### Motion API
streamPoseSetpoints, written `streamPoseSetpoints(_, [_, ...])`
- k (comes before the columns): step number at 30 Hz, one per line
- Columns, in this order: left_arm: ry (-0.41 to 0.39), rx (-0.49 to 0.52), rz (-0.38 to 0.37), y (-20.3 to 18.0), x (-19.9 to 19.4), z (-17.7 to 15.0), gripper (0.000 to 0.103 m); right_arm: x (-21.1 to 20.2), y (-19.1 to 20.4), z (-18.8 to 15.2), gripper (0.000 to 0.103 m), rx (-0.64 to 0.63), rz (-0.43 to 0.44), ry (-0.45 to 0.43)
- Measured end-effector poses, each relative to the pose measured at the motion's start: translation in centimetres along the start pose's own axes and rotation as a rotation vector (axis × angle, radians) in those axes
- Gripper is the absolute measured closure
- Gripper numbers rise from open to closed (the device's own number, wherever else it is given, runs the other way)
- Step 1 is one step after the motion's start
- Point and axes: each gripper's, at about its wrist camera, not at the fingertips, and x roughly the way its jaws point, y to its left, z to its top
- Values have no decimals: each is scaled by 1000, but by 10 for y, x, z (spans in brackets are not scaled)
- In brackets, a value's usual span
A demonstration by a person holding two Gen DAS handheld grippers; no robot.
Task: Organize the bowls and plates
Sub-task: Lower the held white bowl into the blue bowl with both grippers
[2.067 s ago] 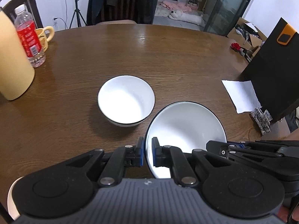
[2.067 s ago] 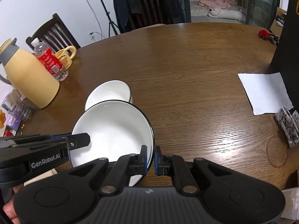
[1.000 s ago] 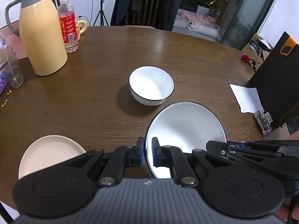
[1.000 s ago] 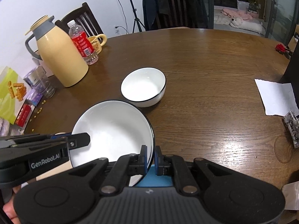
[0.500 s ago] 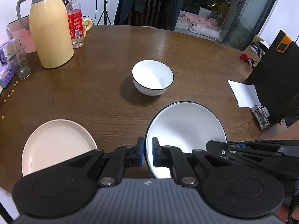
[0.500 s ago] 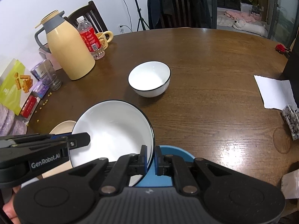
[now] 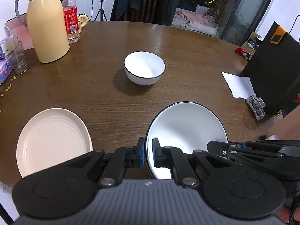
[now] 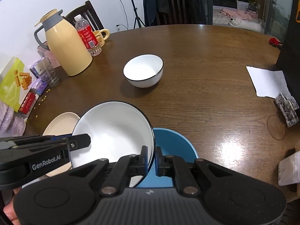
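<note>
Both grippers hold one large white bowl with a black rim (image 7: 187,125), lifted above the table's near edge. My left gripper (image 7: 148,152) is shut on its left rim. My right gripper (image 8: 151,158) is shut on its right rim; the bowl (image 8: 112,133) tilts in that view. A smaller white bowl (image 7: 144,70) with a black rim stands upright in the middle of the table, also in the right wrist view (image 8: 143,70). A beige plate (image 7: 52,140) lies at the near left. A blue plate (image 8: 174,148) lies under the held bowl.
A yellow thermos jug (image 7: 46,24), a red-labelled bottle (image 7: 71,20), a mug and a glass (image 7: 16,61) stand at the far left. A white paper (image 7: 238,83) and a black box (image 7: 273,71) are at the right. Snack packets (image 8: 13,84) lie at the left edge.
Both grippers have pulled back toward the near edge and risen with the large bowl. The small bowl looks farther away, and the beige and blue plates have come into view.
</note>
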Motion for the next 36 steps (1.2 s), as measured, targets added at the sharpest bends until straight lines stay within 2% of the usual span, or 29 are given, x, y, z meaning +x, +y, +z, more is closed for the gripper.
streamPoseSetpoints(14, [31, 18, -21, -24, 12, -13, 94, -4, -27, -17, 96, 34, -25, 15])
streamPoseSetpoints(36, [113, 37, -12, -32, 48, -15, 94, 28, -47, -19, 96, 57, -39, 81])
